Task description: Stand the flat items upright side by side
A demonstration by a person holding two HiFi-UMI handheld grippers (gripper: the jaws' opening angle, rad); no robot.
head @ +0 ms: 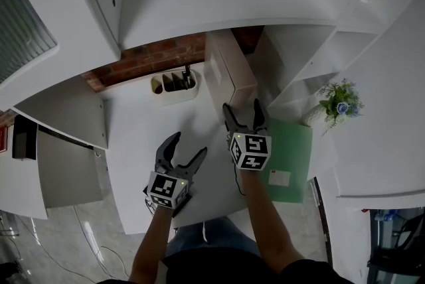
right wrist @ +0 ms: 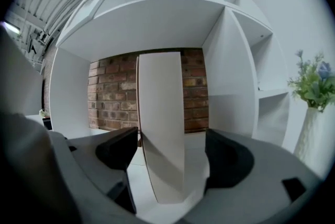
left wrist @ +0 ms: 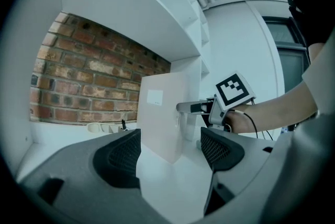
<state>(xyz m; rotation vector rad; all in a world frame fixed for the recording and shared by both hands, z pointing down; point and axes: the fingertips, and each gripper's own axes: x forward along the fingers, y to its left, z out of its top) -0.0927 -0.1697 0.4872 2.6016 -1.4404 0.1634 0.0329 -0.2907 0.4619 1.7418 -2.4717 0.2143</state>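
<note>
My two forearms reach in from the bottom of the head view, each hand carrying a gripper over the white desk (head: 143,127). My left gripper (head: 190,143) hangs low over bare desktop with its jaws spread wide and nothing between them. In its own view only the white surface lies between the two dark pads (left wrist: 124,154).

My right gripper (head: 241,105) sits farther in, also with its jaws spread. The near narrow edge of the beige folder (head: 229,70) stands between them. The right gripper view shows the folder upright and end-on. Open space shows between it and the right pad, while the left pad stands close beside it, so the gripper has no pinch on it.

The folder stands on the desk under the lowest shelf of the white shelving unit (head: 219,0), near the right-hand partition and with the brick wall (head: 153,57) behind it. A small pale label shows on its broad side in the left gripper view.

The green folder (head: 292,146) lies flat on the desk just right of my right hand, with a white label near its front corner. A white desk organiser (head: 176,85) holding dark items sits left of the beige folder, against the brick. A small flowering plant (head: 340,102) stands at the far right of the desk.
</note>
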